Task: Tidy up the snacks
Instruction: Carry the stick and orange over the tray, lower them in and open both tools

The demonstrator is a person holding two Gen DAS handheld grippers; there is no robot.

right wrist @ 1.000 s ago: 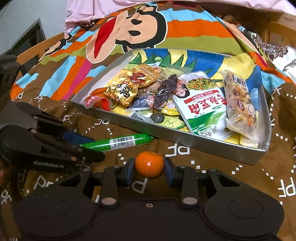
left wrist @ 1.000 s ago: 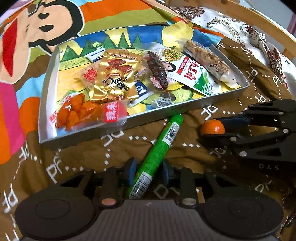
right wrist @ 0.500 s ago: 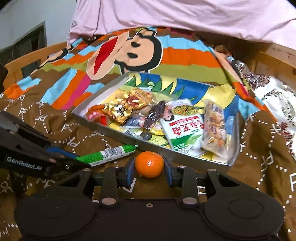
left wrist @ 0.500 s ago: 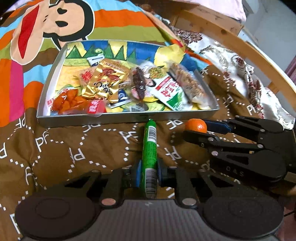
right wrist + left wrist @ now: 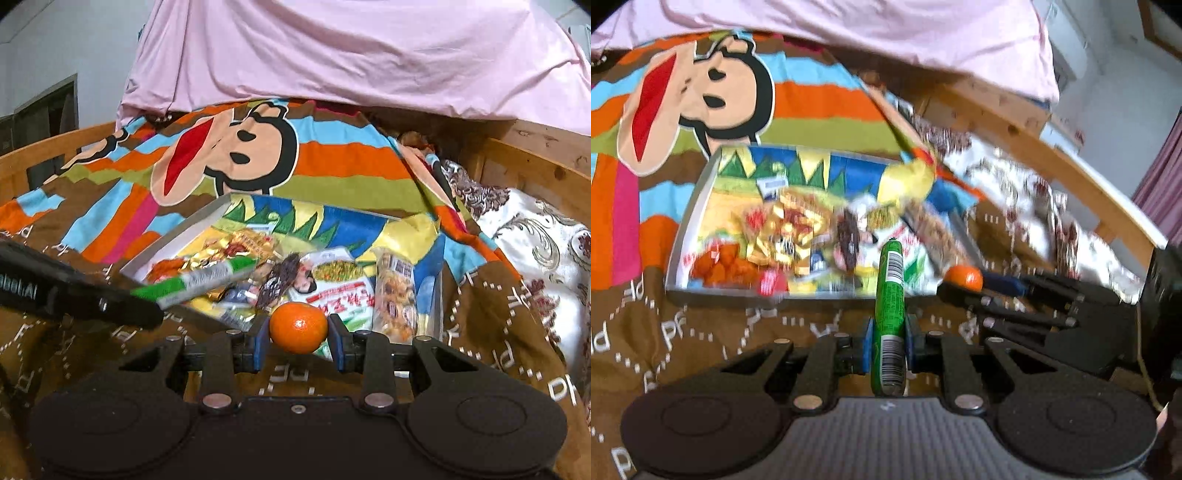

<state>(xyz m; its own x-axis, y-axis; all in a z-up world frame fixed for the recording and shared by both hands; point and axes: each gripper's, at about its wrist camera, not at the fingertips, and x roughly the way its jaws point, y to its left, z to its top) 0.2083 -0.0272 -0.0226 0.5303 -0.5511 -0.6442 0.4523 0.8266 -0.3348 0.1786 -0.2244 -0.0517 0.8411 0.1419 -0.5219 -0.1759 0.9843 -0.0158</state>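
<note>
1. Left wrist view: the left gripper point(image 5: 886, 345) is clenched on a green sausage stick point(image 5: 889, 295). Its blue pads press the tube a little below its middle, and the far tip points toward the tray point(image 5: 674, 258). The stick is clear of the blanket point(image 5: 701, 332) and sits just near of the tray's front wall.
2. Handling of the stick, as a judgement: it looks light, with a smooth, glossy plastic skin that could slip. It is a long, firm cylinder that may bend if pinched hard. A hold nearer the middle would keep it from swinging.
3. Right wrist view: the right gripper point(image 5: 298, 343) grasps a small orange point(image 5: 298, 326) across its widest part, one pad on each side. The fruit hangs just near of the tray's front right corner, above the blanket.
4. Handling of the orange, as a judgement: round, with a finely dimpled, slightly waxy peel. It is soft enough to bruise under a hard squeeze and will roll once set down. It wants a low, gentle release against other packets.
5. The tray is a shallow rectangular box with thin grey walls and a bright printed floor. It already holds crinkly foil and clear plastic packets, including a gold packet point(image 5: 221, 258) on the left and a white and green bag point(image 5: 332, 291) to the right of the middle.
6. Under everything lies a soft, rumpled cartoon-print blanket, an uneven surface. A wooden bed rail point(image 5: 1052, 155) runs along the far right.
</note>
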